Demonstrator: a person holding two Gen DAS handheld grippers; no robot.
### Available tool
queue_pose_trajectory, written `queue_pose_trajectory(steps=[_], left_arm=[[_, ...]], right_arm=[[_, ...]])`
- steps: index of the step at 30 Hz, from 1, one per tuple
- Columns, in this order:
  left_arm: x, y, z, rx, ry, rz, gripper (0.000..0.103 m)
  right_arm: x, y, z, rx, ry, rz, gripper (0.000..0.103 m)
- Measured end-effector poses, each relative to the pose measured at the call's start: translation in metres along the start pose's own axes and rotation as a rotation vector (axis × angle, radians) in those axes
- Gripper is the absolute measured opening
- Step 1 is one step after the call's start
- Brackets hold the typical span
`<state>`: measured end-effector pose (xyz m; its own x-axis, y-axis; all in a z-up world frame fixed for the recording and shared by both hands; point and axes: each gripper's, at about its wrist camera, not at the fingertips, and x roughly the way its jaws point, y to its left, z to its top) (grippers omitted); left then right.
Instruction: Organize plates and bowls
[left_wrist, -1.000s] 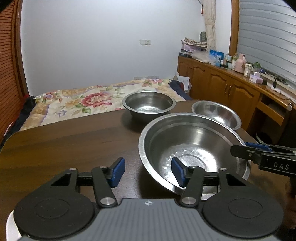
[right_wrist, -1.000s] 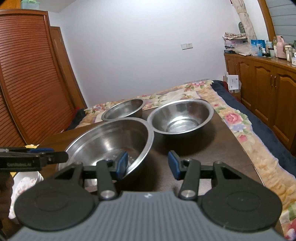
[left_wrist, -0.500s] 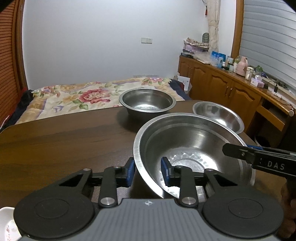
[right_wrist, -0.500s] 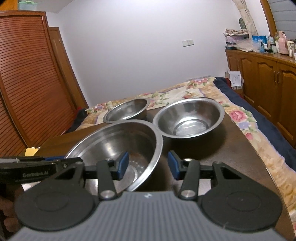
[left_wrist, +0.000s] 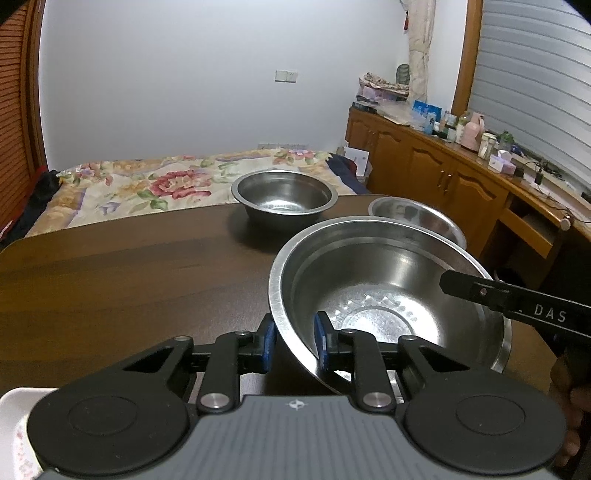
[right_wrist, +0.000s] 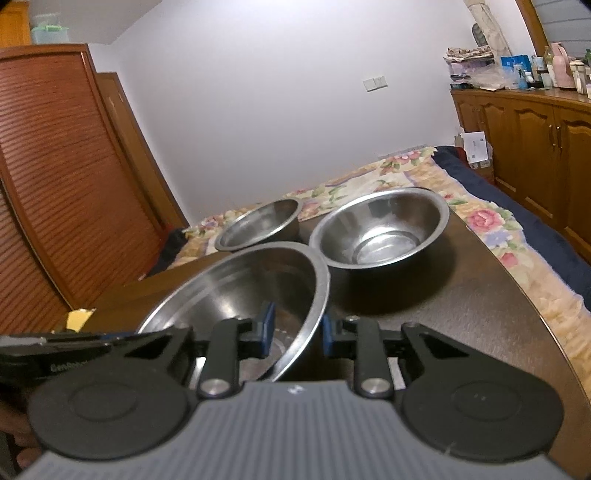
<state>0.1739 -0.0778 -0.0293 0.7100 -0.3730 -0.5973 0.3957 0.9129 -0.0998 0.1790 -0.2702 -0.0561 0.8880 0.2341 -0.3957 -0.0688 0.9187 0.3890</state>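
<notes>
Left wrist view: the left hand-held gripper (left_wrist: 293, 345) has just closed onto the large steel bowl's (left_wrist: 388, 280) near-left rim; the right hand-held gripper (right_wrist: 297, 334) has just closed onto its opposite rim, above the table (left_wrist: 129, 273).

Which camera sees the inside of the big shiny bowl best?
The left wrist view: the big bowl shows its whole patterned bottom there. The right wrist view shows it blurred, half hidden behind the tongs.

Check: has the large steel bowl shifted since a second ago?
Yes. The large steel bowl has tipped and its rim now overlaps the medium bowl; both grippers' jaws have just closed onto it.
</notes>
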Motion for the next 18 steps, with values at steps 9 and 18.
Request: queue_pose_trajectory(steps=[9, 18], left_arm=[[-0.036, 0.004, -0.006, 0.037, -0.005, -0.019, 0.024], [-0.052, 0.008, -0.013, 0.041, -0.012, -0.038, 0.024]], right_arm=[[-0.026, 0.016, -0.006, -0.025, -0.029, 0.066, 0.027], [-0.035, 0.02, -0.017, -0.019, -0.002, 0.094, 0.027]])
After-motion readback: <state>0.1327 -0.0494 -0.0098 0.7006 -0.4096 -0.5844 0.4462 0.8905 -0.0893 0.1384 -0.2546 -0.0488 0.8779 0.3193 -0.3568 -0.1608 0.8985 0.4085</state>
